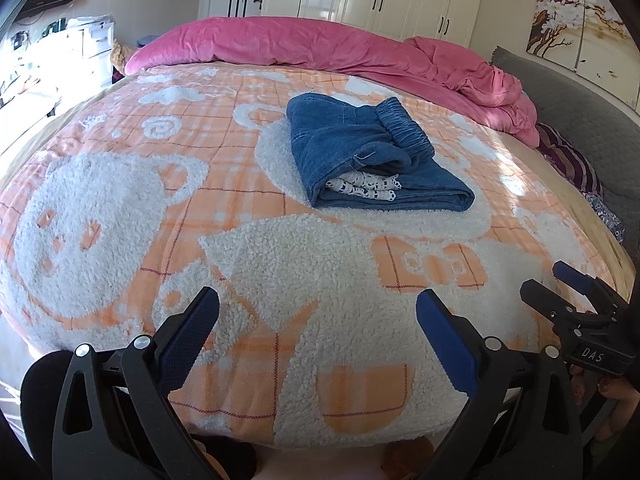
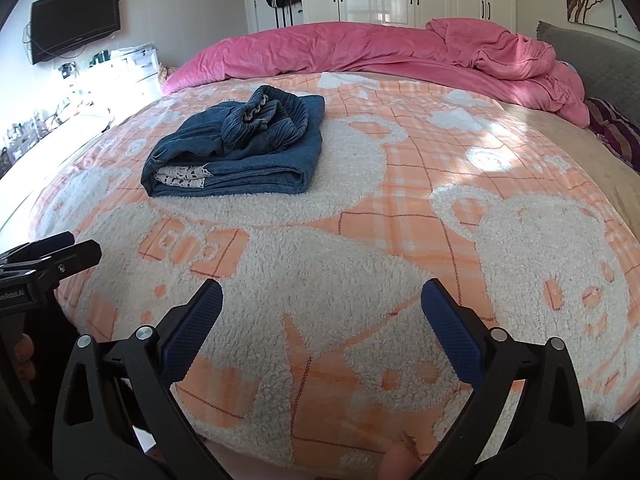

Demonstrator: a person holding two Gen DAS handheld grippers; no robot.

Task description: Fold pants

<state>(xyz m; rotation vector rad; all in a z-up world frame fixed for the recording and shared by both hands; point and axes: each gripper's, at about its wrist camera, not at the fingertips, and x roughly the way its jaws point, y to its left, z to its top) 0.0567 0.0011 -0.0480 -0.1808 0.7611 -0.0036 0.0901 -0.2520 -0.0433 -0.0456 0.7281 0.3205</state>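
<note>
On the blanket (image 1: pixel 280 280), folded pants (image 1: pixel 372 160) lie well beyond both grippers' (image 1: pixel 318 332) (image 2: pixel 322 320) spread, empty fingers.

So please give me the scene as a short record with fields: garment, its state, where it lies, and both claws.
garment: blue denim pants
state: folded into a compact bundle, elastic waistband on top
surface: orange and white fleece blanket on the bed
left claw: open, empty, apart from pants
right claw: open, empty, apart from pants
behind: pink duvet
</note>
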